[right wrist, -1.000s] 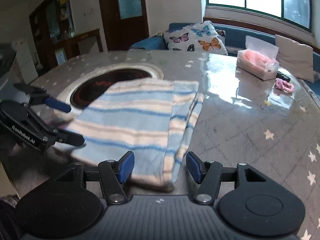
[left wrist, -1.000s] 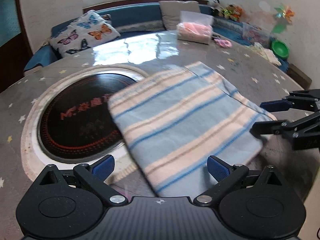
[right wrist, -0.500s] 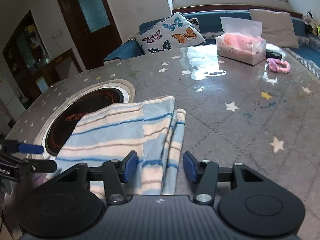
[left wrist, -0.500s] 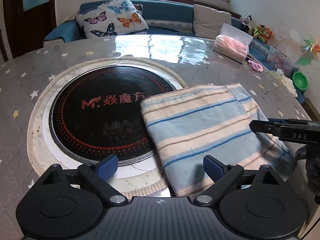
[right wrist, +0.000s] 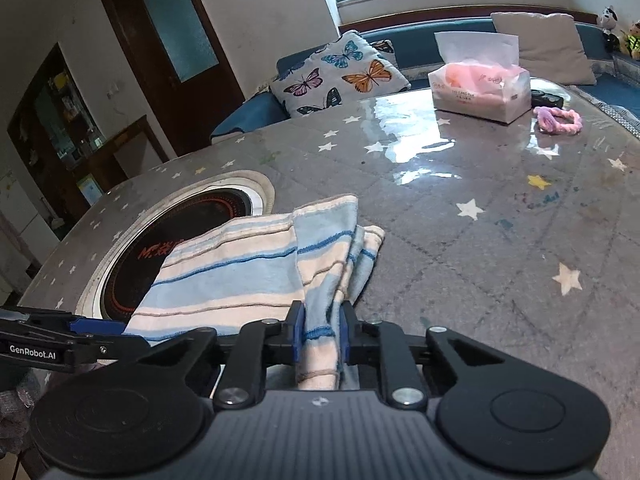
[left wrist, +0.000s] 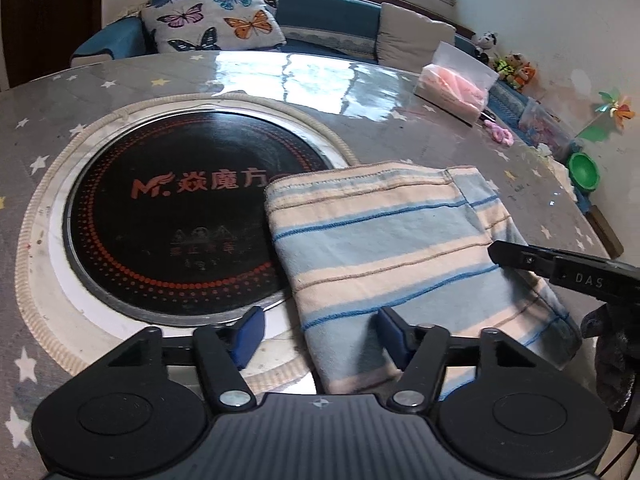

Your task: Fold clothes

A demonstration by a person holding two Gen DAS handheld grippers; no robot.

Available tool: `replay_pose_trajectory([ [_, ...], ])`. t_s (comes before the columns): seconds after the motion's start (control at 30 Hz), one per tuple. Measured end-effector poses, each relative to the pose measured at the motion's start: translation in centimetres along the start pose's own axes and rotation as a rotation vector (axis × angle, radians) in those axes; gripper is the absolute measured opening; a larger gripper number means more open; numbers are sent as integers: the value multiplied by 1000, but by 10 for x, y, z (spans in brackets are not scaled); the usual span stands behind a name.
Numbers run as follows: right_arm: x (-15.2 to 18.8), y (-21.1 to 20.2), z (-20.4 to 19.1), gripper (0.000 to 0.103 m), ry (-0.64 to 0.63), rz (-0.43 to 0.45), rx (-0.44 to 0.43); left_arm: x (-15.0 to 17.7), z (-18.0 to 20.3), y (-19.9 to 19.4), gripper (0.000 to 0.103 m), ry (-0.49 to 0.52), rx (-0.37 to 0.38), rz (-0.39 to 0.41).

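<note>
A folded cloth (left wrist: 380, 240) with light blue and cream stripes lies flat on the table, its far left corner over the rim of the black hob. My left gripper (left wrist: 320, 336) straddles the cloth's near left corner. Its jaws are closing, the right pad over the fabric and the left pad over the hob rim, neither pressing. In the right wrist view the cloth (right wrist: 240, 264) shows its layered right edge, and my right gripper (right wrist: 321, 332) is closing on that edge, fabric bunched between the blue pads. The left gripper (right wrist: 80, 326) shows there at the far left.
A round black hob (left wrist: 180, 220) with red lettering is set into the star-patterned table (right wrist: 480, 240). A tissue pack (right wrist: 480, 88) and a pink hair tie (right wrist: 556, 120) lie at the far side. A green bowl (left wrist: 584, 168) sits beyond the right edge.
The cloth, blurred and moving a second ago, now rests flat. Both pairs of jaws have narrowed. The right pair has come in on the cloth's layered edge. Both views have rolled level.
</note>
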State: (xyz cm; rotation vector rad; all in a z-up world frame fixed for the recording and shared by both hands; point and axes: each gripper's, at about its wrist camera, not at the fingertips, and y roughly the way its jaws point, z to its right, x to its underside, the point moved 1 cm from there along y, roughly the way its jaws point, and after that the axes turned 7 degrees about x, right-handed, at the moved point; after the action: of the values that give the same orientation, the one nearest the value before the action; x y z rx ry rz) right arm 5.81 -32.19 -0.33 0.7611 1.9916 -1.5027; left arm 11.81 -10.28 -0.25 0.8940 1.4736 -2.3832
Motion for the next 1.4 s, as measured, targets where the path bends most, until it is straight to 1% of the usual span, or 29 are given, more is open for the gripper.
replay_pose_trajectory([
  [0.1, 5, -7, 2, 15, 5, 10, 8, 0, 3, 0, 59, 6, 3, 0],
  [0.13, 7, -10, 3, 14, 11, 12, 11, 1, 4, 0, 55, 10, 8, 2],
  [0.2, 11, -15, 6, 14, 25, 14, 14, 2, 7, -1, 54, 15, 14, 4],
  [0.27, 16, -21, 10, 14, 39, 16, 21, 2, 11, -1, 48, 27, 21, 5],
  [0.3, 18, -24, 11, 14, 45, 17, 25, 3, 14, -1, 45, 37, 28, 5],
  [0.33, 19, -26, 11, 14, 49, 18, 28, 3, 17, -1, 39, 44, 45, 2],
  [0.43, 25, -34, 15, 14, 63, 19, 42, 6, 25, -1, 37, 64, 73, -13],
  [0.47, 27, -37, 16, 14, 66, 19, 48, 8, 28, 0, 34, 66, 87, -21],
  [0.57, 33, -48, 21, 14, 76, 16, 71, 10, 33, 0, 35, 73, 129, -44],
  [0.63, 35, -53, 25, 15, 85, 16, 83, 10, 36, 2, 36, 84, 125, -44],
  [0.7, 37, -57, 30, 19, 91, 21, 97, 8, 38, 4, 39, 80, 124, -44],
  [0.73, 38, -58, 31, 20, 98, 21, 102, 7, 39, 5, 43, 78, 121, -43],
  [0.77, 38, -57, 32, 26, 102, 22, 106, 6, 41, 6, 45, 78, 117, -41],
  [0.8, 38, -57, 33, 27, 111, 26, 113, 5, 41, 7, 45, 77, 113, -38],
  [0.87, 38, -55, 34, 28, 125, 28, 115, 3, 41, 8, 47, 75, 114, -37],
  [0.97, 38, -52, 35, 29, 125, 31, 113, 2, 45, 11, 48, 94, 111, -36],
  [1.03, 38, -50, 34, 22, 127, 32, 108, 2, 47, 13, 46, 101, 112, -33],
  [1.1, 40, -50, 32, 18, 135, 31, 96, 2, 49, 15, 36, 106, 112, -28],
  [1.17, 40, -49, 31, 16, 143, 36, 99, 2, 49, 15, 22, 107, 112, -26],
  [1.23, 40, -51, 30, 15, 153, 40, 102, 2, 47, 12, 15, 102, 116, -16],
  [1.27, 39, -51, 28, 15, 150, 42, 105, 3, 46, 10, 12, 102, 116, -9],
  [1.4, 33, -53, 17, 14, 123, 43, 98, 6, 37, -4, 11, 97, 106, 19],
])
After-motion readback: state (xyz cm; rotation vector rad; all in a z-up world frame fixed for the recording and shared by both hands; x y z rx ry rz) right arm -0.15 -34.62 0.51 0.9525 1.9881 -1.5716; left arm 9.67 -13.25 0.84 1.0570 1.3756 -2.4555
